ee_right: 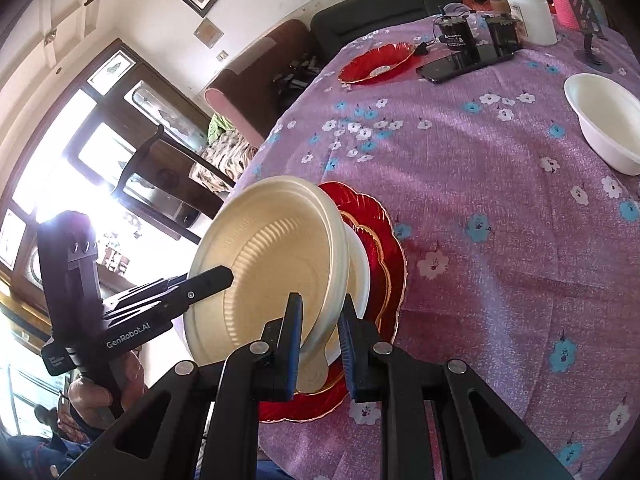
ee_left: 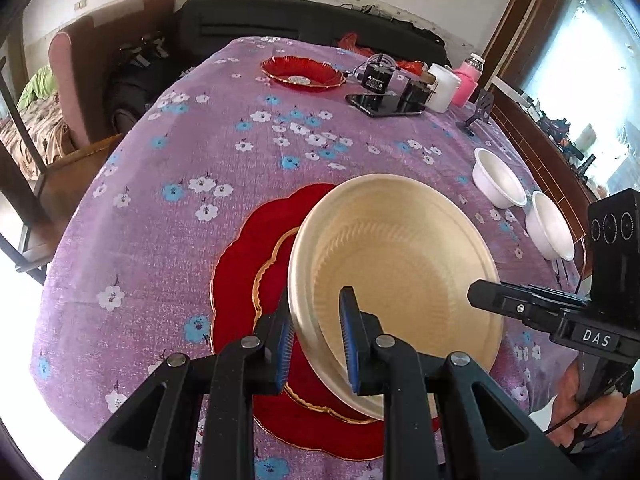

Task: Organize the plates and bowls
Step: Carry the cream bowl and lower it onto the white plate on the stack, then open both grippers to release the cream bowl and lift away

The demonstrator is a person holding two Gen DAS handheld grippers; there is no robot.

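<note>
left tongs [ee_left: 316, 344] nearest, blue pads nearly together, pinching near rim of cream plate [ee_left: 400, 264]. right tongs [ee_right: 320, 340] likewise nearly closed, clamped on same plate's opposite rim, seen also from left wrist [ee_left: 480, 296]. cream plate tilted, stacked with a second pale plate [ee_right: 360, 276] beneath, held over large red plate [ee_left: 248, 256] with gold edging on purple flowered bench [ee_left: 180, 184]. two white bowls [ee_left: 500, 180] side by side toward right edge. small red plate [ee_left: 302, 72] far back, beside phone [ee_left: 380, 104] and white jar [ee_left: 444, 86].
</note>
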